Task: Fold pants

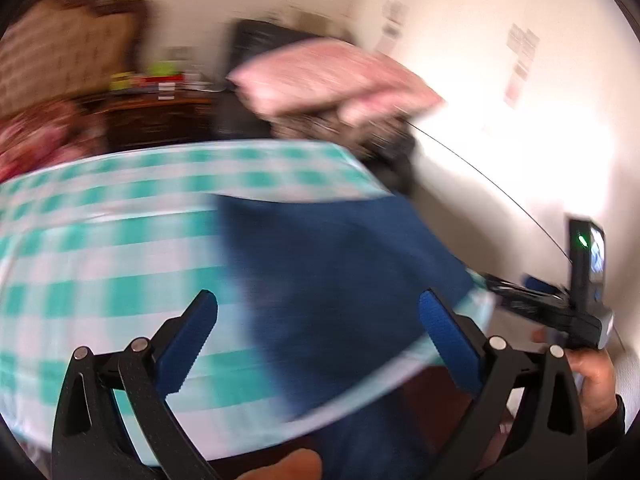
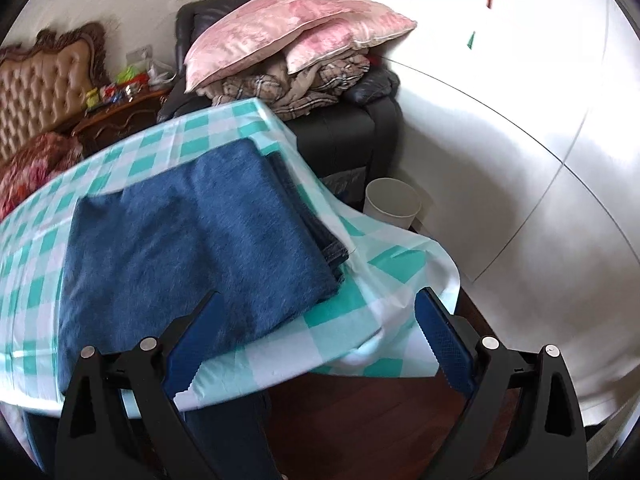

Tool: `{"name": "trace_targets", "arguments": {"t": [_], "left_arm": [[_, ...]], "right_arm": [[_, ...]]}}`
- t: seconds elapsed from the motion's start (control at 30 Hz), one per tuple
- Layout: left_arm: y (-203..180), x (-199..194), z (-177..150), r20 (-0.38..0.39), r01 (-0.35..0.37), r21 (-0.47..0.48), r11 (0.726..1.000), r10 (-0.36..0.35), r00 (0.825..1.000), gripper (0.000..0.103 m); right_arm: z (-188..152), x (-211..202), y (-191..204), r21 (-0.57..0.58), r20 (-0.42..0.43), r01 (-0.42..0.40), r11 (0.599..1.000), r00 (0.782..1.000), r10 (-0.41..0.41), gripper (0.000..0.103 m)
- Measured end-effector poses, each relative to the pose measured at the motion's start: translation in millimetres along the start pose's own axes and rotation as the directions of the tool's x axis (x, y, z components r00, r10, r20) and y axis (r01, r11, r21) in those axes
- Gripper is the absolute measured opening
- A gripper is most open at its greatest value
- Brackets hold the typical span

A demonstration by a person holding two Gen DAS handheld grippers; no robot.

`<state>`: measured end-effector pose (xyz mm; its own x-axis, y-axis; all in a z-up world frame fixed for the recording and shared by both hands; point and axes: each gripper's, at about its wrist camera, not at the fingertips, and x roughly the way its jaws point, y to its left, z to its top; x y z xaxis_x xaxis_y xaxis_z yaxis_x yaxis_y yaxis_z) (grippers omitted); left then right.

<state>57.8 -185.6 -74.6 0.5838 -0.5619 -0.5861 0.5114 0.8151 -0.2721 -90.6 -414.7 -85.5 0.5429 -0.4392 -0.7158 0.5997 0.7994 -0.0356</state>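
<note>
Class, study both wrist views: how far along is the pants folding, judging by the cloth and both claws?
Done: the blue denim pants lie as a stacked, layered rectangle on the green-and-white checked tablecloth. In hand: nothing; the left claw and the right claw are both open and empty near the table edge. Left: at most another fold or some tidying; the blurred left view cannot settle that.

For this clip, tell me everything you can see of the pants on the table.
The pants are blue denim, folded into a thick, roughly rectangular stack with several layers showing along one edge. They lie flat on the green-and-white checked tablecloth, near the table's close edge. Neither the left gripper nor the right gripper touches them; both are open and empty. The left wrist view is blurred and shows the pants only as a dark blue patch.
</note>
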Motion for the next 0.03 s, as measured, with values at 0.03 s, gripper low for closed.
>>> {"name": "trace_targets", "arguments": {"t": [0.03], "left_arm": [[43.0,-19.9,-3.6,0.027,-0.1,-0.092,0.991,0.103,0.994,0.101]], "right_arm": [[1.9,5.0,-2.8,0.013,0.003,0.008,1.0,1.0,-0.008,0.092]]}}
